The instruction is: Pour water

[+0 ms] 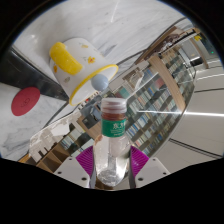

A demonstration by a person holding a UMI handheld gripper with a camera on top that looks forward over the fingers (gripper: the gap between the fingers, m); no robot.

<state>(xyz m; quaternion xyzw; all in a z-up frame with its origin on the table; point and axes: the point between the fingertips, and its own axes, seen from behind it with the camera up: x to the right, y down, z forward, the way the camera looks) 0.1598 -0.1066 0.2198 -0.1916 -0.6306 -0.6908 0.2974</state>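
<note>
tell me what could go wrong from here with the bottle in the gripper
1. The water bottle looks lifted and tilted, held only low on its body between the gripper fingers; a clear, smooth bottle could slip or swing when tipped further.
2. Its reddish cap appears to be on, so tipping now would probably pour nothing.
3. No cup or other receiver shows ahead of the bottle, only a yellow and white object beyond it, so water could spill.

We see a water bottle (113, 135) with green label and brown cap filling the gap between our gripper (112, 165) fingers, a yellow-and-white cup (82, 66) blocking the way at eleven o'clock, library bookshelves (160, 90) crowding two o'clock, open room only at twelve o'clock
</note>
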